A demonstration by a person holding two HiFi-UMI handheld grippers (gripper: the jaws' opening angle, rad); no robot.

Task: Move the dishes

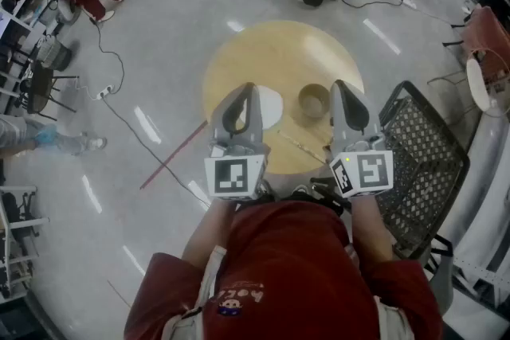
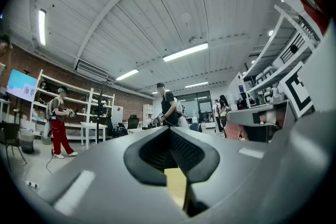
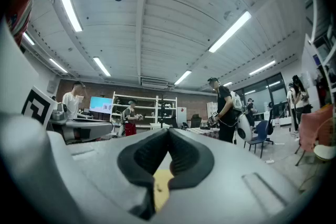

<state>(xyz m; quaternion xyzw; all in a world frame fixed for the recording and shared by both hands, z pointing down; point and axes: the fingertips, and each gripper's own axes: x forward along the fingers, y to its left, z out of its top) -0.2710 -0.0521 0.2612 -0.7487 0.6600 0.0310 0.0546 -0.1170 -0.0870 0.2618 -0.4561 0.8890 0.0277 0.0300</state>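
Your left gripper (image 1: 245, 89) and right gripper (image 1: 341, 86) are both closed tight and empty. The plate (image 1: 272, 107) and bowl (image 1: 313, 100) sit mid-frame on the table (image 1: 279, 52). Spread the jaws first, then tip down onto a rim.

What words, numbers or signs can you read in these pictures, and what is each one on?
Shirt print: a few letters, too blurred to read.
Left gripper cube: a black-and-white square marker, no words.
Right gripper cube: a black-and-white square marker, no words.
Screen: too small to read.
No other text can be made out.
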